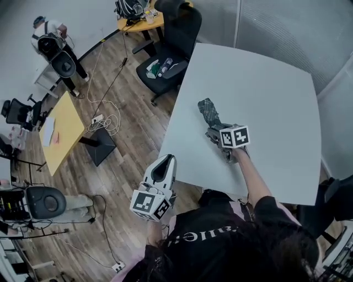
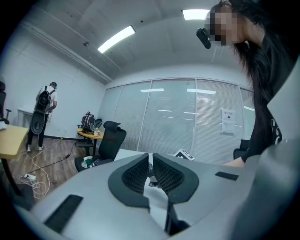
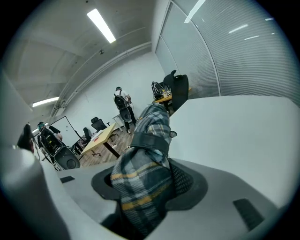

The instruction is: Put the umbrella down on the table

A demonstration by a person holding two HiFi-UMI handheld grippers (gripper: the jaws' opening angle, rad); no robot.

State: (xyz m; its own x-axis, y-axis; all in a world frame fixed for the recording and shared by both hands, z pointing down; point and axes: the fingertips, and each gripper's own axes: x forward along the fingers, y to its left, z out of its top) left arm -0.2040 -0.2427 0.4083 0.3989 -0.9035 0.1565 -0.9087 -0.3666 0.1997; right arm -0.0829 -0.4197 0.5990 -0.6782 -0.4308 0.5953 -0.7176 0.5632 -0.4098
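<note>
Umbrella [image 1: 210, 114] [image 3: 145, 159]: folded, dark plaid with yellow stripes, bound by a dark strap; it is clamped at its near end in the right gripper [image 1: 216, 134] [image 3: 150, 177] and projects forward past the fingertips.
Umbrella position: held over the white table [image 1: 265, 82] [image 3: 243, 126], far end ahead of the jaws; contact with the tabletop cannot be determined.
Right gripper: jaws are pressed on the umbrella from both sides, pads spread wide by the bundle.
Left gripper [image 1: 164, 163] [image 2: 151, 174]: clenched, the pads are brought almost together, only a thin slit is seen, and nothing is held. It is kept off the table's near edge, above the wood floor, well apart from the right gripper.
Black office chair [image 1: 177, 33] [image 2: 108, 140]: noted beyond the umbrella's far end, at the table's far corner; small items [image 1: 160, 67] are seen lying on its seat, kind not resolved.
Bag [image 1: 130, 7] [image 2: 87, 121]: a dark bag is recorded on a small wooden desk [image 1: 144, 23] behind the chair; contents not visible.
Yellow table [image 1: 60, 129]: located far to the left of the left gripper.
Background: a person [image 1: 52, 43] is seen standing beyond the yellow table.
</note>
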